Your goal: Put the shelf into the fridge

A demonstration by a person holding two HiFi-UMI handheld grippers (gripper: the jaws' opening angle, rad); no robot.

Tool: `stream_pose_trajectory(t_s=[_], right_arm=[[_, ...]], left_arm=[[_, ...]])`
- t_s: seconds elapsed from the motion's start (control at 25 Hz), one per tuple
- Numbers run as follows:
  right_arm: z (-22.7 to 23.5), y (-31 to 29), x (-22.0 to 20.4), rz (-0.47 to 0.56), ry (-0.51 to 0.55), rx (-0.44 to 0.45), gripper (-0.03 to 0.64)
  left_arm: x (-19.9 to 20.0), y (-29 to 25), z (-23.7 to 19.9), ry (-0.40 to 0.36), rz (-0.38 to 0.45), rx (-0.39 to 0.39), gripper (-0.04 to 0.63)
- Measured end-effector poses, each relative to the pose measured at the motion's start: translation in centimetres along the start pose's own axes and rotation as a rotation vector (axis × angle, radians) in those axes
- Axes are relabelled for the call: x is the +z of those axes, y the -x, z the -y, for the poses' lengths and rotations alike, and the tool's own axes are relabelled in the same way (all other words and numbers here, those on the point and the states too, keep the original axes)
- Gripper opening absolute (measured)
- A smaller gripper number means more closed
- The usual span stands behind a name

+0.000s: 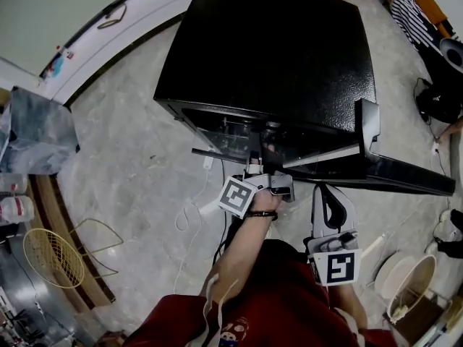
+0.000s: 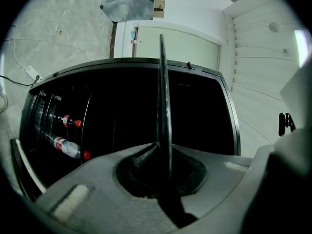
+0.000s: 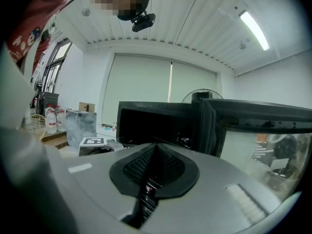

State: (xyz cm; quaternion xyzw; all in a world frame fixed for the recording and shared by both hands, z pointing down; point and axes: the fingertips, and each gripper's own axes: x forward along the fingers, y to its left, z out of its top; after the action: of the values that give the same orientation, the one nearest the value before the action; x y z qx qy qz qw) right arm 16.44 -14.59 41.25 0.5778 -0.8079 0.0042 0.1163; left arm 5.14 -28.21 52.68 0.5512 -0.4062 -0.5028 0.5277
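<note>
The left gripper (image 2: 164,172), on an arm stretched forward, pinches the shelf (image 2: 163,101) edge-on at the mouth of the open black fridge (image 1: 268,49) — seemingly part-way in. Two bottles (image 2: 66,146) lie inside. The right gripper (image 3: 153,168) hangs alongside, jaws pressed together, empty — pale stone-look floor (image 1: 137,172) below.

The fridge (image 1: 268,49) was a small black cabinet standing on the floor, its door (image 1: 405,173) swung wide open to the right and its dark inside facing the person. The shelf (image 1: 322,156) was a thin, flat pane with a dark rim, lying level across the mouth of the opening. The left tongs (image 1: 255,166) were clamped on its near edge.
</note>
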Motion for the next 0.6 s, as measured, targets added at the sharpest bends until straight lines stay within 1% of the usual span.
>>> stream_pose_trajectory(t_s=[0.12,0.36,0.48,0.6], right_arm=[[0.1,-0.5,0.0,0.009,0.0,-0.002,0.0],[0.0,-1.4,-0.5,-0.01,0.003,-0.01,0.0],[-0.1,-2.0,-0.2,0.007,-0.007,-0.014,0.0],[-0.3,-2.6,0.0,0.017,-0.018,-0.017,0.0]], left_arm=[[-0.2,-1.1,-0.2,-0.003,-0.003,0.0,0.017],[-0.6,-3.3,-0.4,-0.012,-0.009,0.0,0.018],[-0.7,-4.6,-0.4,-0.03,-0.018,-0.008,0.021],[-0.8,-5.7,-0.9,-0.047,-0.028,0.009,0.023]])
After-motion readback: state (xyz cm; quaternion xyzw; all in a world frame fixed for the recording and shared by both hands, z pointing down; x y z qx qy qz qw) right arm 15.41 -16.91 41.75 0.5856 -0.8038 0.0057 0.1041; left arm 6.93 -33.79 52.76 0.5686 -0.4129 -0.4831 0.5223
